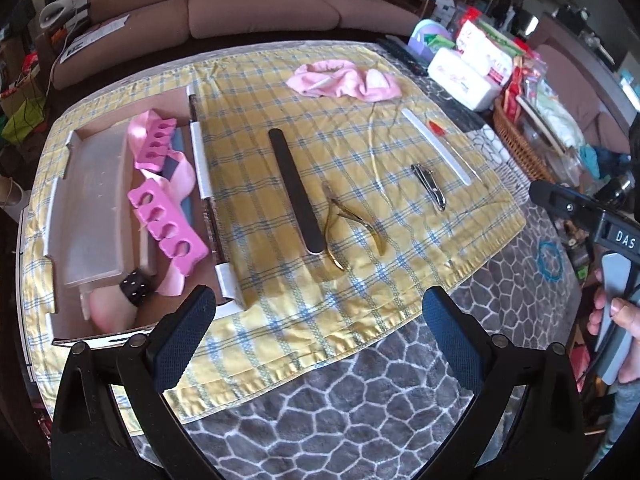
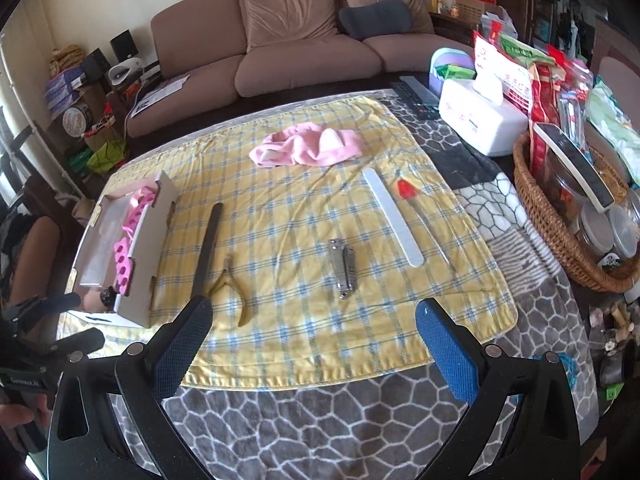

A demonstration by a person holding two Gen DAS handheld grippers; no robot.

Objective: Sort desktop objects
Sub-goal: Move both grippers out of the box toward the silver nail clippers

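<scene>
White letters "DAS" on black body of right gripper (image 1: 616, 236), seen from left wrist view. Print on tissue pack (image 2: 480, 118) and red boxes too small to read.

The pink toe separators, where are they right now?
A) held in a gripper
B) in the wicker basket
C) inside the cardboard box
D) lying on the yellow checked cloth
C: both pink toe separators lie inside the cardboard box at the left of the yellow checked cloth, while the left gripper and right gripper are open and hold nothing.
</scene>
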